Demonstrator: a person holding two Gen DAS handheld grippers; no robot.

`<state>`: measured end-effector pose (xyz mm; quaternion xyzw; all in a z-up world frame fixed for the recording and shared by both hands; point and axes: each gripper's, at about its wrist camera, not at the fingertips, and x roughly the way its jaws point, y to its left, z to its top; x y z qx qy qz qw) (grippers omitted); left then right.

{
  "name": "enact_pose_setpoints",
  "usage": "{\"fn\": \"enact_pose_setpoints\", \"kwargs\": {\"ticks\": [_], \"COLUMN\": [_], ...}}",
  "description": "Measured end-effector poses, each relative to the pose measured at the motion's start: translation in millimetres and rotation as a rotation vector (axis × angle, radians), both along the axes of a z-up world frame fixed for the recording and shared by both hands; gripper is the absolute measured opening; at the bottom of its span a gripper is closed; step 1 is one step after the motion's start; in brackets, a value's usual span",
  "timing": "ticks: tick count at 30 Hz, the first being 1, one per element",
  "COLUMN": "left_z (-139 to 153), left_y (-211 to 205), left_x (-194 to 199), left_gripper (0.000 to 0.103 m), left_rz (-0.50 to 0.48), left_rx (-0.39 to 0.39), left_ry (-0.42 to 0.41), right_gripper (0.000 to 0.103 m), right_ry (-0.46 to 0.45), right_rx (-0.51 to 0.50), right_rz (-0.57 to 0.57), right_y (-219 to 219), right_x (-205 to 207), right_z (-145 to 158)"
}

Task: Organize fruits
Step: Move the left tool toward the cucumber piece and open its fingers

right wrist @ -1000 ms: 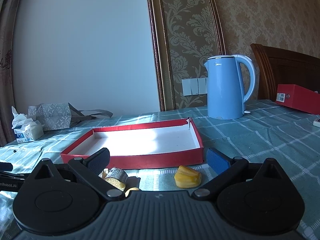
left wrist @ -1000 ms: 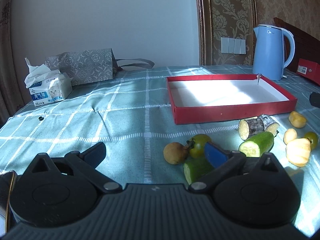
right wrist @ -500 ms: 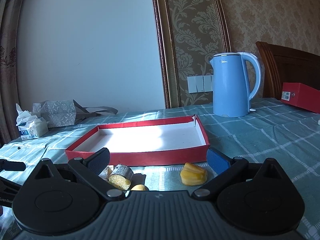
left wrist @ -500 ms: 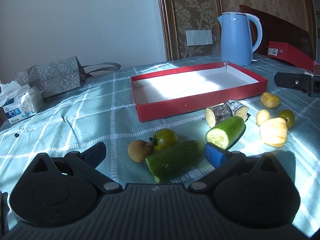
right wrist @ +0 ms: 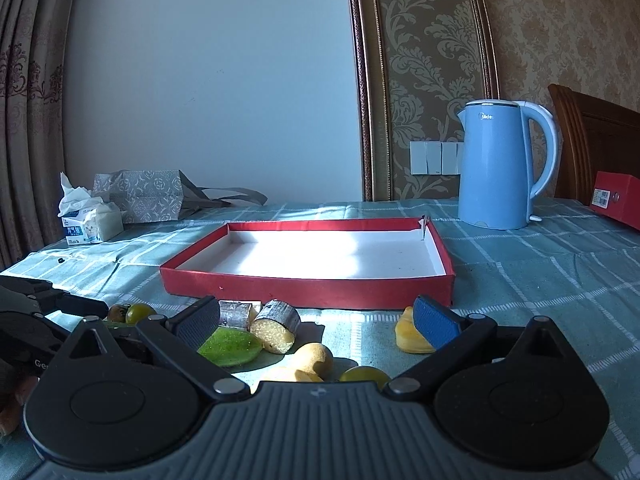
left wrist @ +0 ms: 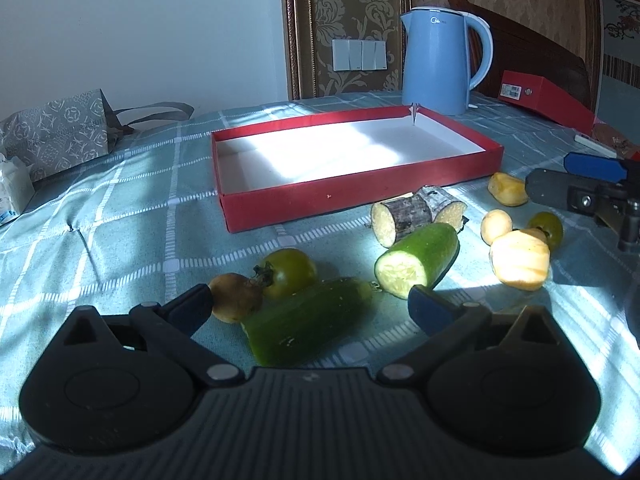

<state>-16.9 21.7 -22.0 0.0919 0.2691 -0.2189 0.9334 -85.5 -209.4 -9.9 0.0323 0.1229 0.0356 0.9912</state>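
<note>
Left gripper wide open, empty, over long cucumber piece near red tray; right gripper open, empty; cucumber likely firm, slick-skinned, grip mid-length.

Colours under my claws

Red tray with white floor, teal checked tablecloth, pale blue kettle, dark green cucumber, yellow fruit.

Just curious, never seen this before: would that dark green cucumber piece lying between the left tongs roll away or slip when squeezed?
The cucumber piece looks round-bodied, so a nudge from the side might roll it. Its skin seems smooth, so the left tongs could slip. It looks firm rather than floppy.
</note>
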Motion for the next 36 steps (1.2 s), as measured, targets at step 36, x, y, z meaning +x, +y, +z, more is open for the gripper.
{"fn": "enact_pose_setpoints", "kwargs": {"ticks": [36], "left_z": [-4], "left_y": [-3], "left_x": [-2], "left_gripper": [0.092], "left_rz": [-0.174], "left_rx": [0.056], "left_ry": [0.055], "right_gripper": [0.103], "right_ry": [0.057], "right_rx": [-0.002], "right_rz": [-0.029], "right_y": [-15], "right_x": [-8], "right_z": [1]}}
